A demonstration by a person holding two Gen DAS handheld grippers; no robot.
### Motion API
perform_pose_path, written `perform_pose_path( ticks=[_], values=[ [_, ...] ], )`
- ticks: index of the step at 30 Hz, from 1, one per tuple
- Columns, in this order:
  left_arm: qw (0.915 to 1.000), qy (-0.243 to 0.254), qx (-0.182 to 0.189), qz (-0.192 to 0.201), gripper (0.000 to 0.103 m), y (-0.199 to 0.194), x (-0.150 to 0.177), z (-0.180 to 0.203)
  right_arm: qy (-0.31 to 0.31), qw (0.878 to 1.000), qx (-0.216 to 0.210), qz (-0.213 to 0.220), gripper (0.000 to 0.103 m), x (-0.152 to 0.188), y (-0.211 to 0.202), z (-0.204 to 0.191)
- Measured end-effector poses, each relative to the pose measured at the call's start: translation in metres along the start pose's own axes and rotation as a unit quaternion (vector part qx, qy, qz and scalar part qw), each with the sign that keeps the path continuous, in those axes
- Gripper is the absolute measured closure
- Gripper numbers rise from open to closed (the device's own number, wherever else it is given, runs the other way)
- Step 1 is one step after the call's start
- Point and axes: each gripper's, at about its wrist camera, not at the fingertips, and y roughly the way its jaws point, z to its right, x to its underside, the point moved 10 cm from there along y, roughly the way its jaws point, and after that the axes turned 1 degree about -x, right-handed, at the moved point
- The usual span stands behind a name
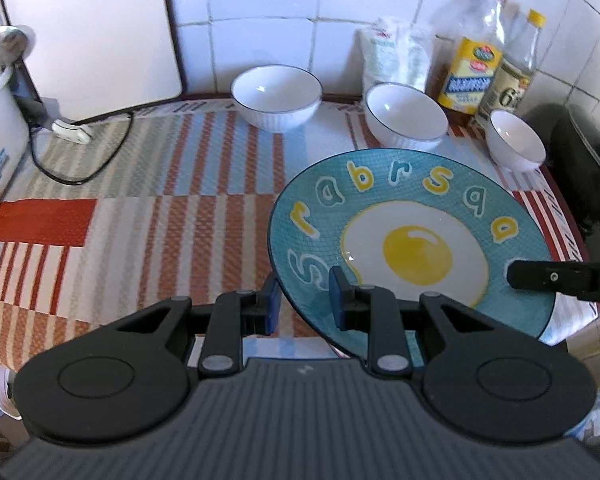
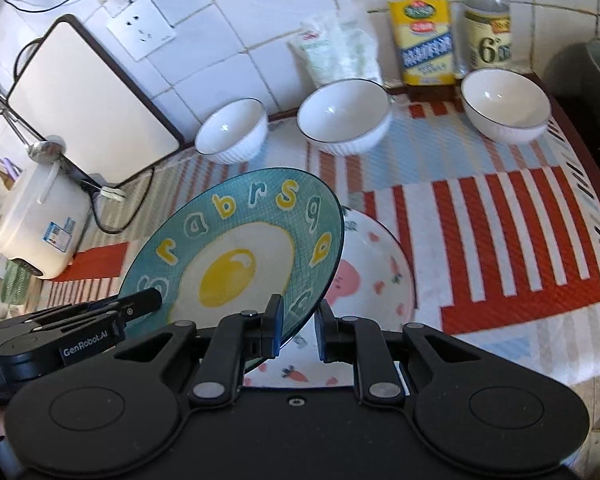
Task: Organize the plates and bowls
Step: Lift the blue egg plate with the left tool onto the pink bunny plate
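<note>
A teal plate with a fried-egg picture (image 1: pixel 416 240) (image 2: pixel 236 256) is held tilted above the table. My left gripper (image 1: pixel 304 300) has its fingers on either side of the plate's near left rim. My right gripper (image 2: pixel 298 328) has its fingers on either side of the plate's right rim. Under the plate lies a white plate with pink figures (image 2: pixel 372 280). Three white bowls with dark rims stand in a row at the back (image 2: pixel 234 130) (image 2: pixel 344 114) (image 2: pixel 504 100); they also show in the left wrist view (image 1: pixel 276 94) (image 1: pixel 406 114) (image 1: pixel 514 138).
A striped cloth (image 1: pixel 160 208) covers the table. Two bottles (image 2: pixel 424 24) (image 2: pixel 486 20) and a white bag (image 2: pixel 336 52) stand against the tiled wall. A white board (image 2: pixel 84 100) leans at the back left. A white rice cooker (image 2: pixel 40 224) with a cord stands at left. A dark appliance (image 1: pixel 580 168) is at right.
</note>
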Motion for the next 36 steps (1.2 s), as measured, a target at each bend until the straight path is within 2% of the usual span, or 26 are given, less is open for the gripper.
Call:
perform_pose_path(
  ticks=[10,23,29,33,36],
  values=[
    [0.9994,0.017,0.006,-0.031,0.080,0.018,0.013,0.022,0.023,0.999,0.012,-0.019,0.082,0.018,0.004,0.031],
    [0.9973,0.020,-0.011,-0.070,0.080,0.042,0.028,0.025,0.038,0.998,0.014,-0.050,0.082,0.032,0.031,0.047],
    [0.9963,0.015,-0.001,-0.084,0.080,0.046,0.028,0.026,0.038,0.998,0.015,-0.050,0.082,0.031,0.034,0.051],
    [0.9937,-0.006,0.010,-0.112,0.080,0.052,0.034,0.022,0.018,0.998,0.035,-0.057,0.079,0.033,0.037,0.049],
    [0.9919,-0.018,0.006,-0.126,0.079,0.057,0.033,0.019,-0.039,0.995,0.070,-0.061,0.072,0.033,0.038,0.036]
  ],
)
